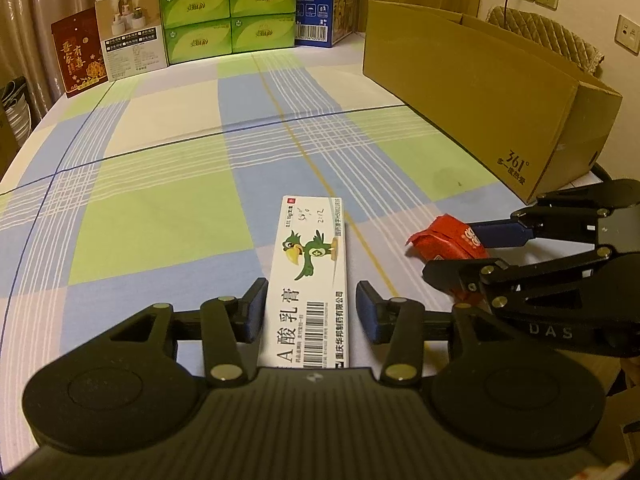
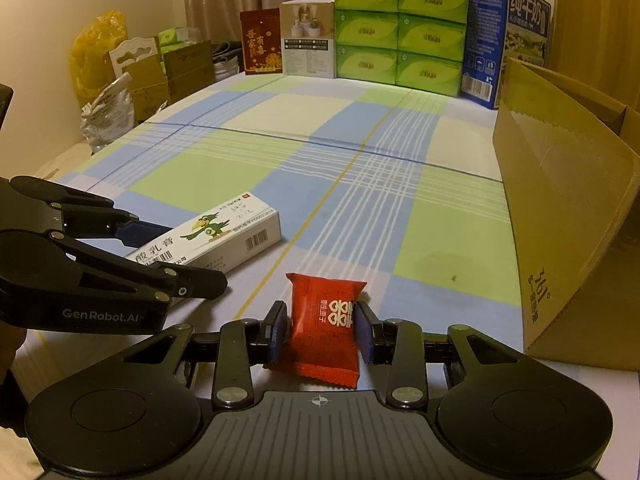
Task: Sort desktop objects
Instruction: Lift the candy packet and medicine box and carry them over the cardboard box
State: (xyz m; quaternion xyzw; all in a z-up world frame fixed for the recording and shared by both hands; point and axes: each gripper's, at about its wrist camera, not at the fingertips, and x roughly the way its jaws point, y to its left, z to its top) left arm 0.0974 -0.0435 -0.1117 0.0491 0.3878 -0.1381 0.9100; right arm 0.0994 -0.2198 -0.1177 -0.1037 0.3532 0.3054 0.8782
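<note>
**Two small items near the front, boxes along the back and right**

The ointment box [image 1: 307, 280] lies flat on the tablecloth [image 1: 168, 208] near the front edge, lengthwise between the left gripper's [image 1: 312, 310] fingers. Just to its right lies the snack packet [image 2: 323, 326], set between the fingers of the right gripper [image 2: 321, 330]. The cardboard carton [image 1: 480, 92] stands along the table's right side, beyond the packet. Across the far edge stands a row: the gift bag [image 1: 80, 56] at the left, then the printed box [image 1: 134, 34], the stacked tissue packs [image 1: 228, 8], and the milk case [image 1: 320, 4] at the right.
</note>
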